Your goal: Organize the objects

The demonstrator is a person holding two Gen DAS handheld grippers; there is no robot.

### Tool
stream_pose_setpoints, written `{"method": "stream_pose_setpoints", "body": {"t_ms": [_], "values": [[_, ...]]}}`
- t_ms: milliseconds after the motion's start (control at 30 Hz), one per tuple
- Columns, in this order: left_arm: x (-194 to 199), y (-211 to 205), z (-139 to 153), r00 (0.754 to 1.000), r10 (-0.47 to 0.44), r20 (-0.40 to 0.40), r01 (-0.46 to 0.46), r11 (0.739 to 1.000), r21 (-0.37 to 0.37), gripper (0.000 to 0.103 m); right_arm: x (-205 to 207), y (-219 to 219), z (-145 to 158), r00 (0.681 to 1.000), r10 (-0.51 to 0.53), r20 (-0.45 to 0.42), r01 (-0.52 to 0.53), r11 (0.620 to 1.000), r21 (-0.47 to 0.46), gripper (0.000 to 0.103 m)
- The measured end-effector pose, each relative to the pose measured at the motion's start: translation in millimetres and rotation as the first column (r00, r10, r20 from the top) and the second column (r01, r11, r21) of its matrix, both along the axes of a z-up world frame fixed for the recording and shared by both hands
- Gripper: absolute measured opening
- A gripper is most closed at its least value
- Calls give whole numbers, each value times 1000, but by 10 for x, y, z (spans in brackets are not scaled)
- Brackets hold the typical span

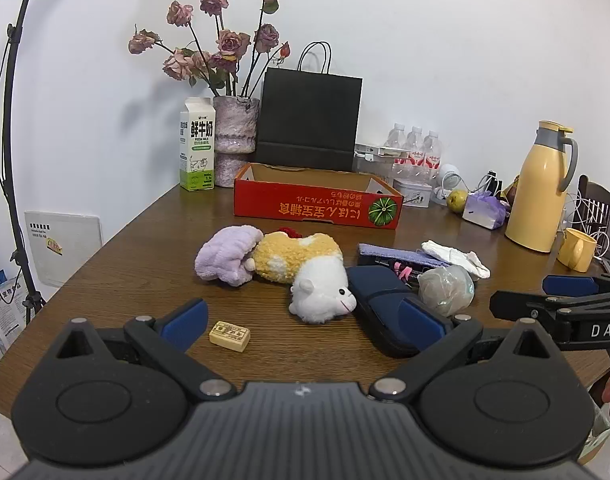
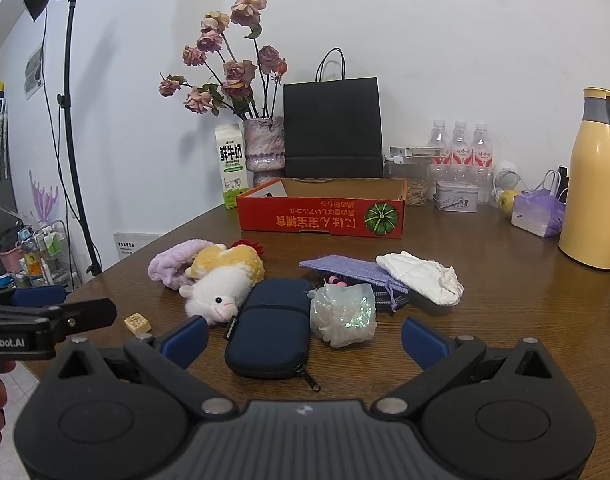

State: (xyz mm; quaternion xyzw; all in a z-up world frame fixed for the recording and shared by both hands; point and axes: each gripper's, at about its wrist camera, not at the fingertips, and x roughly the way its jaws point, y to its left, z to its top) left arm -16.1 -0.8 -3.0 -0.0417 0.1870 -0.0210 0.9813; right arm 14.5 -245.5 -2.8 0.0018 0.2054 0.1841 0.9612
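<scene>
A loose cluster of things lay mid-table on the brown wooden table (image 2: 485,312). A plush lamb toy (image 2: 221,284), white-faced with a yellow fleece body, lay on its side, touching a lilac fluffy headband (image 2: 173,262) on its left. Just beside the lamb's muzzle sat a navy zip case (image 2: 271,328), its zipper pull toward the camera. Right of the case, touching it, was a crumpled clear plastic bag (image 2: 343,314), and behind that a purple drawstring pouch (image 2: 345,270) with a white cloth (image 2: 423,276) overlapping its right end. A small cream mahjong tile (image 1: 230,335) lay apart, near the front-left edge.

Behind the cluster stood an open red cardboard box (image 2: 321,216) with a printed pumpkin on its front wall.

The left gripper (image 1: 303,320) hovered low over the near edge, jaws spread wide and holding nothing, with tile, lamb and case between its blue fingers. The right gripper (image 2: 305,338) was likewise released, spread around case and bag.

Further back stood a milk carton (image 1: 197,144), a vase of dried roses (image 1: 235,136), a black paper bag (image 1: 307,118), water bottles (image 2: 461,146) and a yellow thermos jug (image 1: 539,188).
</scene>
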Motion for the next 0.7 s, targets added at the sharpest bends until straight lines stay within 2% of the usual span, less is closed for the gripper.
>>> {"method": "stream_pose_setpoints", "body": {"t_ms": [700], "values": [[8,4,-10,1000,1,-4,-1,1000,-8,103,-7,0,-9,1000,-4,0,4,1000,-3,103]]}}
